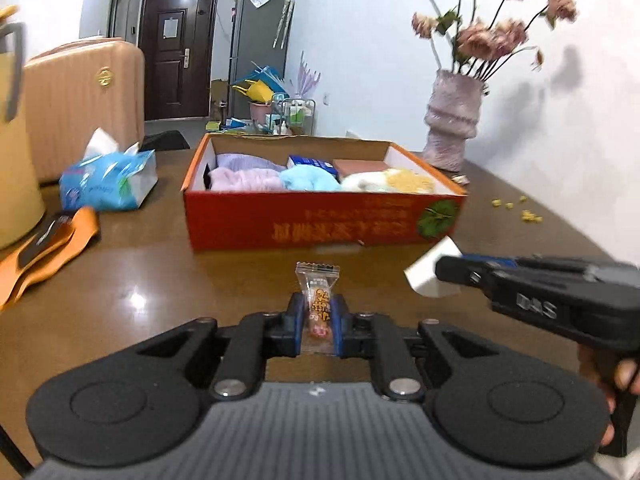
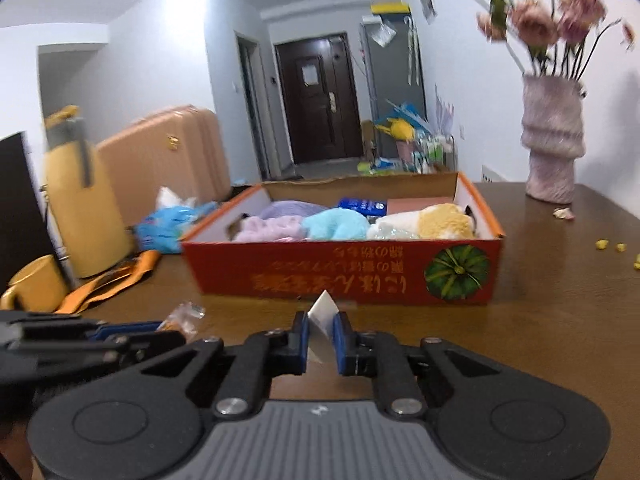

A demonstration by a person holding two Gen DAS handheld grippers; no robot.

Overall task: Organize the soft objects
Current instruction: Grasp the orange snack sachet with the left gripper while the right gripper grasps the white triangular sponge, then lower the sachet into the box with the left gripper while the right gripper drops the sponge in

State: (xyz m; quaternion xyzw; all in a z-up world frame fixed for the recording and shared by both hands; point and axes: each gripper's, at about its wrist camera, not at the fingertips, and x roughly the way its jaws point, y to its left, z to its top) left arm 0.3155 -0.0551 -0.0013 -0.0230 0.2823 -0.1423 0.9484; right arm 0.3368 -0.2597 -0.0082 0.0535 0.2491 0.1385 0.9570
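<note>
Your left gripper (image 1: pixel 318 320) pinches a candy packet (image 1: pixel 318 300); your right gripper (image 2: pixel 321 334) pinches a white packet (image 2: pixel 321 320). Both could slip before reaching the box (image 1: pixel 320 220).

A glossy brown bench (image 1: pixel 160 280) carries an open red box (image 1: pixel 320 220) near its middle, with a blue tissue pack (image 1: pixel 108 180) and an orange pouch (image 1: pixel 44 252) lying to its left. A ribbed pink vase (image 1: pixel 452 120) stands by the wall at the right, near scattered yellow crumbs (image 1: pixel 516 208). A yellow mug (image 2: pixel 36 284) sits at the left edge.

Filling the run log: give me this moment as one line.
left gripper: shut on snack packet | right gripper: shut on white packet | both short of red box | box holds soft items
</note>
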